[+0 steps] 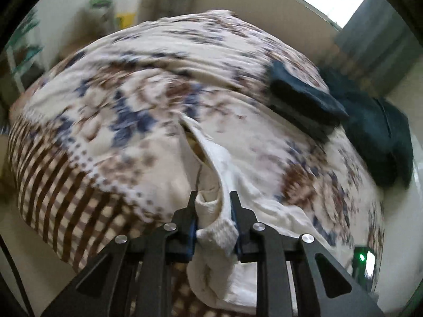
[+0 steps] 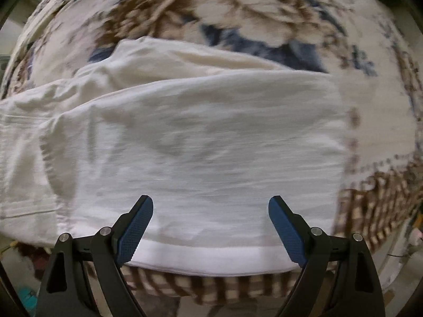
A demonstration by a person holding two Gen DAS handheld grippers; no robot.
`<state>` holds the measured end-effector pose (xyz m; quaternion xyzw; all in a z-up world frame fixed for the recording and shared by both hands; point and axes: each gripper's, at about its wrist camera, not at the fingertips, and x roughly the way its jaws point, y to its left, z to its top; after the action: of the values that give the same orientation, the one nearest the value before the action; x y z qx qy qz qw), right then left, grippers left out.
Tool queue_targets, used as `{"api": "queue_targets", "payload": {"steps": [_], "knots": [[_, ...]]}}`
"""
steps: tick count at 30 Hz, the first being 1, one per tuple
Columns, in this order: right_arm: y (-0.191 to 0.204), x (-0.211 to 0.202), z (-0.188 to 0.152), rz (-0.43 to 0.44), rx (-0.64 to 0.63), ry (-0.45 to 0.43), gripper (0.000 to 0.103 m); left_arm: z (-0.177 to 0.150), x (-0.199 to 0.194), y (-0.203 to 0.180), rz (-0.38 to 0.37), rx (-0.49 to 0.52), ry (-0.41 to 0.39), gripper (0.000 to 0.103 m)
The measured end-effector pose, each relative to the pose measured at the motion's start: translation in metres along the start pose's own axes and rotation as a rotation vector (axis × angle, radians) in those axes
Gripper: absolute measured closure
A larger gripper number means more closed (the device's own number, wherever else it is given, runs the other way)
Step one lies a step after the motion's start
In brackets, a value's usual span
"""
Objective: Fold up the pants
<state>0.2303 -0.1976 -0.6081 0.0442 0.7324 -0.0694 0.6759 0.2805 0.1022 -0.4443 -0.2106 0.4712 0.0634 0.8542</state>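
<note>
White pants [image 2: 201, 137] lie spread on a bed with a brown and blue floral cover [image 2: 238, 8]. In the right wrist view my right gripper [image 2: 210, 206] is wide open just above the white cloth near its hemmed front edge, holding nothing. In the left wrist view my left gripper [image 1: 213, 200] is shut on a bunched ribbed part of the white pants [image 1: 216, 224], and a fold of the cloth rises from the bed [image 1: 105, 105] toward the jaws. Both views are motion-blurred.
A stack of folded dark teal garments [image 1: 304, 100] sits on the bed at the right, with a loose dark teal garment [image 1: 378, 137] beside it by the wall. A curtain [image 1: 375, 34] and window are behind. The checked bed edge [image 2: 206, 288] is close below.
</note>
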Motion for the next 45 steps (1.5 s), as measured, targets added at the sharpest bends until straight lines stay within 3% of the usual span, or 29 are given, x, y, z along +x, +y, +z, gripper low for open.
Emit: {"api": "queue_targets", "payload": {"steps": [5, 10, 16, 23, 32, 37, 39, 40, 43, 45], "knots": [[-0.024, -0.015, -0.003, -0.124, 0.014, -0.046, 0.012, -0.018, -0.005, -0.082, 0.002, 0.227, 0.014, 0.085], [-0.07, -0.023, -0.01, -0.138, 0.082, -0.048, 0.012, -0.055, 0.009, -0.163, -0.014, 0.416, 0.064, 0.085], [-0.128, -0.011, -0.016, -0.219, 0.122, -0.024, 0.012, -0.114, 0.051, -0.237, 0.014, 0.618, 0.139, 0.085], [-0.184, 0.012, -0.015, -0.329, 0.118, -0.008, 0.012, -0.163, 0.095, -0.272, 0.065, 0.687, 0.226, 0.085], [-0.23, 0.031, -0.015, -0.33, 0.135, 0.039, 0.012, -0.204, 0.135, -0.287, 0.073, 0.669, 0.379, 0.084], [-0.247, 0.027, -0.018, -0.272, 0.17, 0.038, 0.012, -0.194, 0.108, -0.297, 0.073, 0.646, 0.366, 0.065], [-0.251, 0.02, -0.019, -0.252, 0.184, 0.03, 0.012, -0.189, 0.094, -0.301, 0.106, 0.675, 0.344, 0.032], [-0.252, 0.016, -0.019, -0.234, 0.189, 0.026, 0.012, -0.185, 0.088, -0.3, 0.108, 0.674, 0.334, 0.026], [-0.255, -0.005, -0.018, -0.131, 0.215, -0.008, 0.012, -0.159, 0.063, -0.288, 0.111, 0.622, 0.296, 0.022], [-0.252, -0.02, -0.014, 0.034, 0.24, -0.037, 0.012, -0.139, 0.047, -0.27, 0.152, 0.593, 0.262, 0.022]]}}
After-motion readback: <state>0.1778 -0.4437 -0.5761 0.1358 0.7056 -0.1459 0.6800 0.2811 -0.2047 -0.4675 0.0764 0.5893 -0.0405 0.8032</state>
